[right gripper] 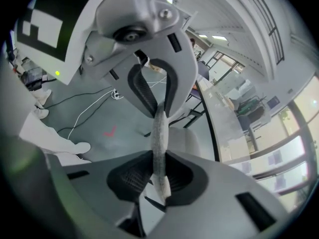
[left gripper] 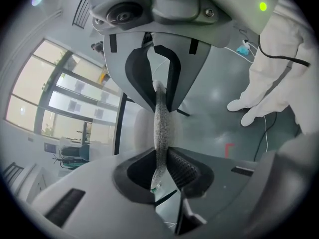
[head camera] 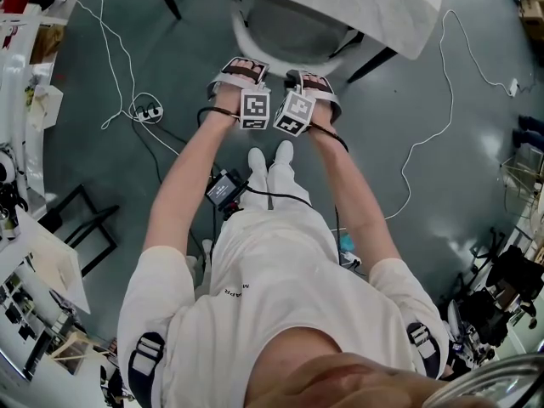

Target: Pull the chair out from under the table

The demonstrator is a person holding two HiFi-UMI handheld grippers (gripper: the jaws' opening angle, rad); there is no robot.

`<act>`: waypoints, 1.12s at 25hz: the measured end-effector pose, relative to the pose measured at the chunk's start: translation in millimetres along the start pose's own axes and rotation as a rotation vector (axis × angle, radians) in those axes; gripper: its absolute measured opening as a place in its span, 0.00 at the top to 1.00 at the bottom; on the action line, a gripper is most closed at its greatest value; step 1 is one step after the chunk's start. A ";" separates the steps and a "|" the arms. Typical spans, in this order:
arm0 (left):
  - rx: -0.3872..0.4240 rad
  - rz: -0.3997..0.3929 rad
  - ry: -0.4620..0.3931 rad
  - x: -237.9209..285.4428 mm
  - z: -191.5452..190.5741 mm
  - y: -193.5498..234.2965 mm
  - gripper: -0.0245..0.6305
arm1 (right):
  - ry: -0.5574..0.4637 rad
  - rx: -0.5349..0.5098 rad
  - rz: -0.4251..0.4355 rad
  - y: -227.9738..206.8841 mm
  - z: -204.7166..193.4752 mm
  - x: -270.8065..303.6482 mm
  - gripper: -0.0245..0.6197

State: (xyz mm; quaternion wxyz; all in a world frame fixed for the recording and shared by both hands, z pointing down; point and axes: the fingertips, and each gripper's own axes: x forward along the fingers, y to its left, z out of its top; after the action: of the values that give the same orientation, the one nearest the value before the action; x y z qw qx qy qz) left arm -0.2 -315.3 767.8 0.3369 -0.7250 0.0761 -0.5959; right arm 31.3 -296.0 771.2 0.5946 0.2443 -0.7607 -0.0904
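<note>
Plainly, both claws have a hold. The left gripper (head camera: 240,68) has its jaws drawn narrow onto a thin, speckled grey strip, the backrest rim (left gripper: 160,118) of the chair (head camera: 293,31), and its ribbed black pads press on either face of that strip. The right gripper (head camera: 308,82) bites the same rim in the same way; its own view shows the strip pinched between the pads, with no gap to be seen.

In the head view the two sit side by side at upper centre, their marker cubes (head camera: 255,109) nearly touching. Both tilt steeply down over the top of the backrest, which seems the sensible angle for gripping a thin upright edge from above. Holding near the middle of the rim should keep the pull straight, so the chair does not swing to one side.

Beyond the grippers, the grey seat lies tucked beneath the white table (head camera: 374,2) along the top edge of the frame, so the chair is not yet out. A black table leg (head camera: 371,65) stands just right of the seat and could catch it. The person's feet (head camera: 270,164) are planted directly below the grippers, with cables (head camera: 119,100) trailing over the floor (head camera: 442,194) to the left.
</note>
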 end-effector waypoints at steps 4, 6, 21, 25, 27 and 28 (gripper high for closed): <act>-0.012 -0.006 0.006 -4.3 -0.1 -2.0 0.87 | 0.000 0.010 0.017 2.8 0.4 -1.6 0.85; -0.015 -0.010 0.007 -6.1 0.5 -2.3 0.87 | -0.010 0.016 0.023 4.1 0.5 -2.1 0.85; -0.025 -0.011 0.006 -40.8 8.4 -41.3 0.88 | -0.037 0.003 0.043 44.4 7.2 -30.6 0.85; -0.032 -0.013 0.010 -50.9 15.5 -54.9 0.88 | -0.028 0.001 0.048 60.7 3.7 -38.9 0.85; -0.030 -0.014 0.009 -56.2 16.6 -63.6 0.88 | -0.029 0.003 0.047 69.4 5.2 -42.5 0.85; -0.030 -0.014 0.010 -58.5 16.6 -68.1 0.88 | -0.032 0.003 0.046 73.8 6.5 -43.5 0.85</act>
State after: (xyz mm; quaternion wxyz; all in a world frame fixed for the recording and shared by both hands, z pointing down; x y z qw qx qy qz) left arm -21.1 -227.0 758.6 0.3216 -0.7274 0.0817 -0.6007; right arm 13.2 -212.4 763.6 0.5839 0.2261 -0.7757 -0.0793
